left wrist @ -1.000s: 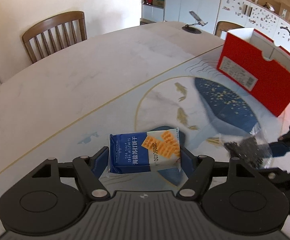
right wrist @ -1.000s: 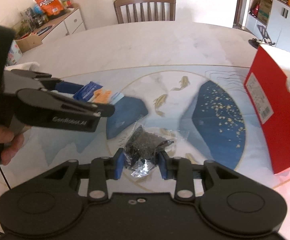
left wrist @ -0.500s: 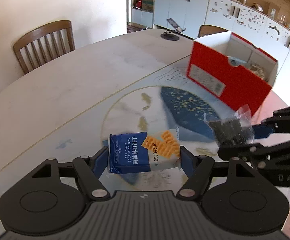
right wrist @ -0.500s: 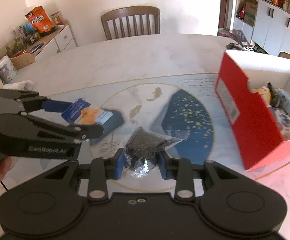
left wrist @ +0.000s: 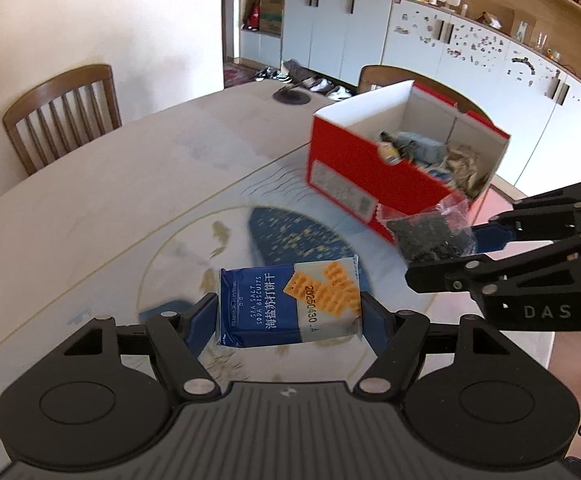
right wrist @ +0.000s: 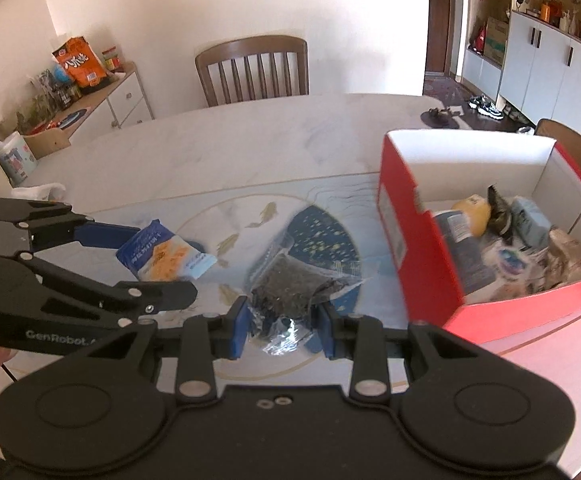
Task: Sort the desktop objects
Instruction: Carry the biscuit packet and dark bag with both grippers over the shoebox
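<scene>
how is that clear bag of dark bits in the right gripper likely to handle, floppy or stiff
Probably floppy: the clear bag is crinkled, its loose corners sticking out past the right gripper. Likely light for its size, since it stays up pinched at one end. The glossy film may be slippery, so it could slide on release over the red box.

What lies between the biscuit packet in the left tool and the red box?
In the left wrist view, only bare table mat separates the biscuit packet from the red box; nothing stands there.
</scene>
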Tool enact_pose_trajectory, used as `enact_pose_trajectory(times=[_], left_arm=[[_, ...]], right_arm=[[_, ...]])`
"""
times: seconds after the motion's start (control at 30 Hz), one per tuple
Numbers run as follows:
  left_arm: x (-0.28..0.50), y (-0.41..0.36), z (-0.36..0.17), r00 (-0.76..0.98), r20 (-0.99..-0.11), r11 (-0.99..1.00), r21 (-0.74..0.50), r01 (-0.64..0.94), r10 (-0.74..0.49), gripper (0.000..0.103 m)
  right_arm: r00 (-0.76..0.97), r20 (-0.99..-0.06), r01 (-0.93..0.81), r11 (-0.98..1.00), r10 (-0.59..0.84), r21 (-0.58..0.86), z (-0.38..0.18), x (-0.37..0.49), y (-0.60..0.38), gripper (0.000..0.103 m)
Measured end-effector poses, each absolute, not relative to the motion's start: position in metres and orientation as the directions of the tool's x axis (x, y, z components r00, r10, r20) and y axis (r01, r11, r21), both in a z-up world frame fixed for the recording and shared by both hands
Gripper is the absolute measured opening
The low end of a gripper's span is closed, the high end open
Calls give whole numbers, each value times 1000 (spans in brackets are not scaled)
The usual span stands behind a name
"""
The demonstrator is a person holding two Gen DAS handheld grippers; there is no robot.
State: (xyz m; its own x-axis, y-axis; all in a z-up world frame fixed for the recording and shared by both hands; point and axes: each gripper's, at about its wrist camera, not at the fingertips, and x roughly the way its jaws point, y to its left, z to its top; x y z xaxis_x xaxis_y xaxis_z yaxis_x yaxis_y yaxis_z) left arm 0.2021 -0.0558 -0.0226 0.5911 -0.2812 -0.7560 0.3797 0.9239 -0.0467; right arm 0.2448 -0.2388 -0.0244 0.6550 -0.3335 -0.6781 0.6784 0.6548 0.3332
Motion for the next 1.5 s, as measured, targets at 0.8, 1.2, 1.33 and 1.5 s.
enact_pose_trajectory(times=[0.8, 1.2, 1.33, 1.5], left_arm=[[218, -160, 21, 599, -716, 878, -42, 476, -359, 73], [245, -212, 26, 588, -709, 851, -32, 524, -389, 73], [253, -228, 24, 585, -712, 846, -23, 533, -389, 73], [265, -243, 20, 572, -718, 835, -24, 549, -396, 73]], right_arm=[[674, -639, 679, 653, -371, 337, -14, 141, -298, 33], [638, -637, 728, 607, -432, 319, -16, 89, -351, 33], [633, -637, 736, 598, -441, 317, -20, 78, -368, 33], [639, -637, 730, 601, -431, 326, -26, 75, -390, 34]])
